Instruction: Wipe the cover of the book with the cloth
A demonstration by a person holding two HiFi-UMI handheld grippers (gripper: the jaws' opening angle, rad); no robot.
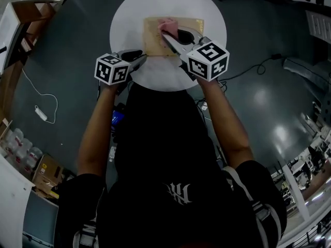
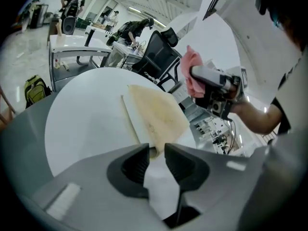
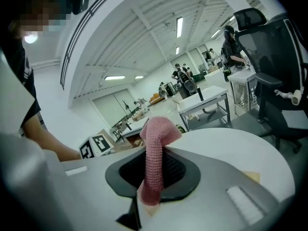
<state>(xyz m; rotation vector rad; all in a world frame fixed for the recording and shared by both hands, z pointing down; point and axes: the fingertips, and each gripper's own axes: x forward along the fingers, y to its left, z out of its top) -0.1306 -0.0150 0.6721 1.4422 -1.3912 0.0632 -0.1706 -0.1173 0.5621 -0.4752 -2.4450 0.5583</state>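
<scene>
Clamping cloth [image 3: 156, 134]: right gripper [image 3: 154, 170] | left gripper [image 2: 155, 154] parted near book [image 2: 156, 114]

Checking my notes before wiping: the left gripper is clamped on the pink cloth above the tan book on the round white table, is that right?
Not quite: the right gripper is clamped on the pink cloth, as the right gripper view shows; the left gripper has open, empty jaws. The cloth is above the tan book on the round white table.

The book [image 1: 153, 37] lies on the round table [image 1: 129, 19], just ahead of the left gripper [image 1: 141, 59]. The cloth [image 1: 167, 23] sits between the jaws of the right gripper [image 1: 164, 34], above the book.
</scene>
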